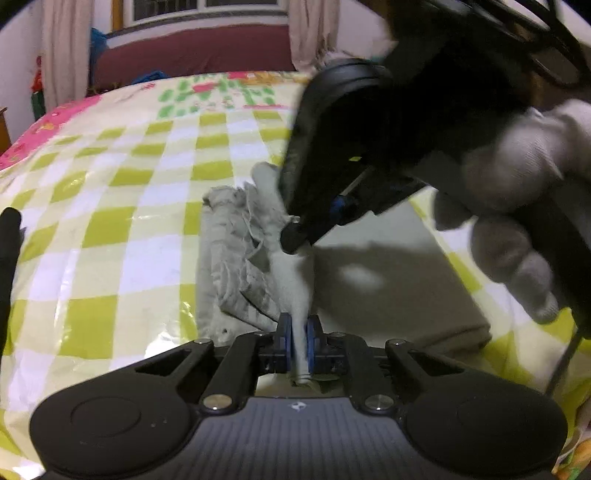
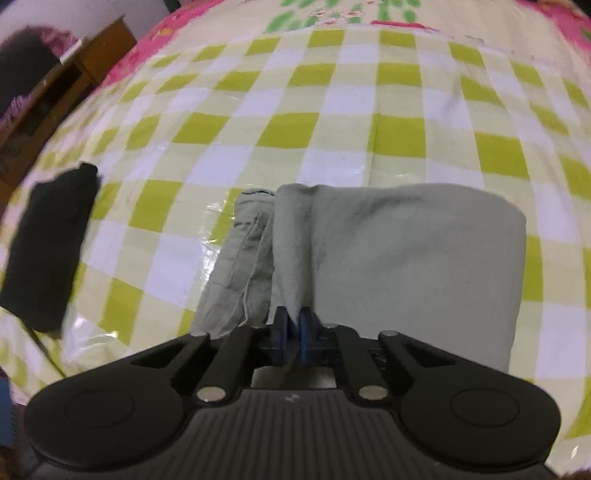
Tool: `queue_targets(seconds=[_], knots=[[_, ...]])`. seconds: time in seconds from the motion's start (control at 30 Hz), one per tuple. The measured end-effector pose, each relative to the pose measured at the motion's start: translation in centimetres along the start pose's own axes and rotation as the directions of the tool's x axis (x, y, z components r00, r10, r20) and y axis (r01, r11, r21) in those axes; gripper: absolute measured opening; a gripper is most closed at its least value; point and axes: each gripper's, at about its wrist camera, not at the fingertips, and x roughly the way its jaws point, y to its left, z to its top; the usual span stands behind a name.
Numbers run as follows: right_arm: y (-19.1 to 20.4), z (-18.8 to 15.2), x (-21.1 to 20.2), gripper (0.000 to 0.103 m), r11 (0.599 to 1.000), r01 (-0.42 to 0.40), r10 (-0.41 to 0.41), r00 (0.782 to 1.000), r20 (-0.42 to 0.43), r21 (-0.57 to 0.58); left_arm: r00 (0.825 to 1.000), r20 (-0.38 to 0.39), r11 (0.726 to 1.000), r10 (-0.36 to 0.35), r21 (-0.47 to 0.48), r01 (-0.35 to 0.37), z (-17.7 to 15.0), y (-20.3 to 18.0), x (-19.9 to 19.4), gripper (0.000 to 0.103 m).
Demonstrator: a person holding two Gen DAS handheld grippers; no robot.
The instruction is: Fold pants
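One pair of pale grey-green pants (image 2: 406,258) lies part-folded on the bed's checked cover (image 2: 280,129). The left tool (image 1: 300,332) pinches a raised ridge of the cloth; the right tool (image 2: 291,328) is clamped on the same fold — its body blocks much of the left view. One dark folded garment (image 2: 48,243) lies apart, blurred.

Checked green-and-white bedspread (image 1: 110,206) with pink border; dark red headboard (image 1: 192,55) beneath a window (image 1: 207,9), pale curtains (image 1: 62,48) either side, wooden furniture (image 2: 74,62) alongside.
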Motion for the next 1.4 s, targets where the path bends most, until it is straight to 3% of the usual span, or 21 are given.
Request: queue_targets(seconds=[0.2, 0.33, 0.57, 0.73, 0.97, 1.03, 1.1, 1.17, 1.23, 1.33, 1.4], knots=[[1.2, 1.2, -3.1, 0.004, 0.995, -0.103, 0.102, 0.991, 0.082, 0.007, 0.993, 0.110, 0.997, 0.040, -0.070, -0.032, 0.7, 1.4, -2.5, 0.022], [2.4, 2.2, -2.6, 0.005, 0.993, -0.115, 0.116, 0.988, 0.098, -0.012, 0.990, 0.138, 0.989, 0.018, -0.151, 0.003, 0.8, 3.1, -2.9, 0.022], [4.1, 2.7, 0.5, 0.005, 0.986, -0.166, 0.164, 0.982, 0.096, 0.008, 0.988, 0.139, 0.977, 0.071, -0.210, -0.040, 0.8, 5.0, -2.9, 0.022], [4.4, 3.4, 0.5, 0.005, 0.981, -0.191, 0.187, 0.976, 0.112, 0.023, 0.986, 0.161, 0.965, 0.050, -0.264, -0.006, 1.3, 7.2, -3.3, 0.022], [7.0, 5.2, 1.2, 0.005, 0.975, -0.220, 0.220, 0.967, 0.131, -0.018, 0.978, 0.189, 0.941, 0.090, -0.337, -0.022, 1.4, 10.3, -3.3, 0.022], [8.4, 5.5, 2.8, 0.005, 0.978, -0.200, 0.206, 0.972, 0.112, -0.058, 0.980, 0.160, 0.931, 0.118, -0.360, -0.054, 1.0, 11.2, -2.5, 0.022], [9.4, 5.7, 5.1, 0.012, 0.980, -0.190, 0.194, 0.978, 0.072, -0.053, 0.988, 0.120, 0.910, 0.102, -0.412, -0.044, 0.5, 12.9, -1.8, 0.022], [9.8, 6.0, 6.8, 0.014, 0.978, -0.206, 0.208, 0.976, 0.060, -0.025, 0.991, 0.102, 0.873, 0.091, -0.487, -0.030, 0.0, 14.6, -1.5, 0.024], [9.7, 6.5, 7.8, 0.017, 0.971, -0.238, 0.237, 0.970, 0.057, 0.004, 0.989, 0.091, 0.849, 0.115, -0.526, -0.050, -0.2, 16.0, -1.4, 0.024], [8.7, 7.0, 6.8, 0.021, 0.941, -0.332, 0.324, 0.941, 0.099, 0.072, 0.969, 0.085, 0.845, 0.234, -0.510, -0.159, -0.1, 16.4, -2.2, 0.024], [8.0, 6.6, 4.8, 0.028, 0.942, -0.331, 0.321, 0.935, 0.153, 0.050, 0.958, 0.088, 0.846, 0.273, -0.496, -0.195, -0.1, 16.5, -2.7, 0.024]])
